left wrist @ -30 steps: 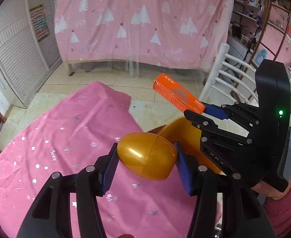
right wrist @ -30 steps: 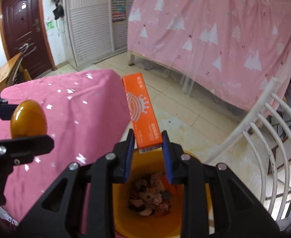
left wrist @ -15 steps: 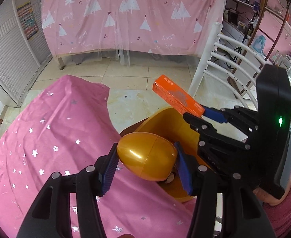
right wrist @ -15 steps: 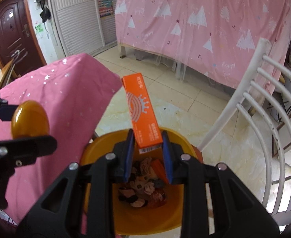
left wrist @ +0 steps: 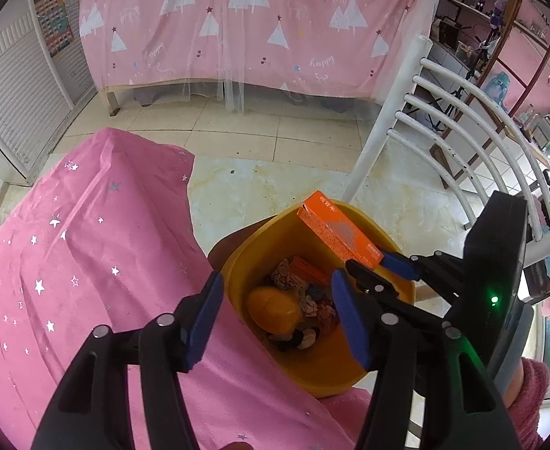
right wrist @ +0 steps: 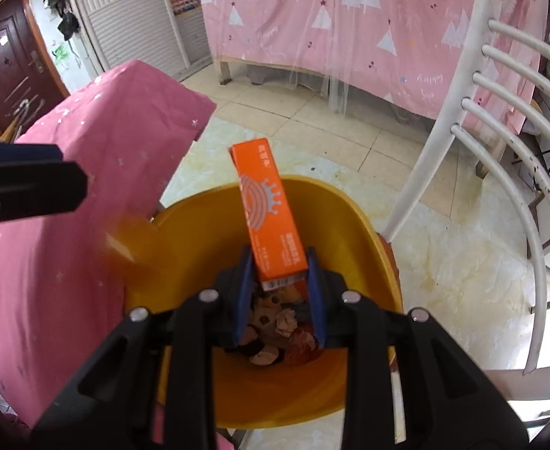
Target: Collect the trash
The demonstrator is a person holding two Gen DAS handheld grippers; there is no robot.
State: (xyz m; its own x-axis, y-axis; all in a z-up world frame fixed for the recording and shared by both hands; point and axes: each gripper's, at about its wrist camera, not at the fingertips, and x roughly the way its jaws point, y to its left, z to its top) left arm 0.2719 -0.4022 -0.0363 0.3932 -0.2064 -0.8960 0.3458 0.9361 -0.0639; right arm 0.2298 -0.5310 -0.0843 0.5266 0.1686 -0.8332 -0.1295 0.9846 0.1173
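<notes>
left gripper opening, golden egg in bin

Left hand-held gripper opening, empty.

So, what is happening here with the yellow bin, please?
A person is clearing trash into the yellow bin with two handheld grippers. The left gripper has its jaws opening, nothing between them; the golden egg lies in the bin on other scraps. The right gripper is shut on an orange box, held over the bin, not yet released.

Home: curtained bed, chair, door
</notes>
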